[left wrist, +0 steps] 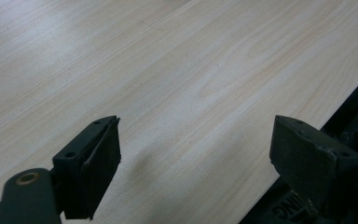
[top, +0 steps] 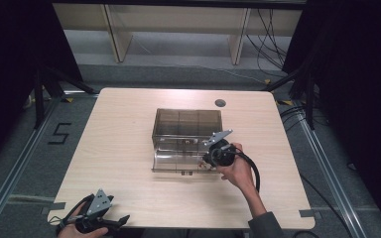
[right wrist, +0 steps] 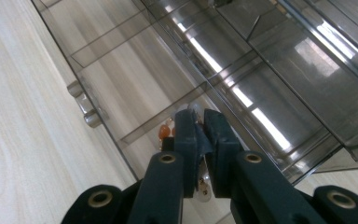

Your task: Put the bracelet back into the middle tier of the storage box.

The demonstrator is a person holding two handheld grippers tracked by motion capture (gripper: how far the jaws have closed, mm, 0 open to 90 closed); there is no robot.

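Right tool (right wrist: pixel 200 122) — jaws clenched on a small beaded piece (right wrist: pixel 164 132) — low inside the clear box's (top: pixel 187 122) open drawer (top: pixel 178 161).

The clear box (top: pixel 187 130) stands near the middle of the table (top: pixel 119 148), a little toward the far side, and its pulled-out drawer (top: pixel 178 162) lies in front of it, on the person's side. The right gripper (top: pixel 217 154) is at the right end of this drawer, with the right hand (top: pixel 238 171) just behind it, and in the right gripper view its tips (right wrist: pixel 202 123) are inside a compartment of the drawer (right wrist: pixel 135 88), next to some small beads (right wrist: pixel 164 132). The left gripper (top: pixel 99 218) is well apart from the box, at the near left edge of the table.
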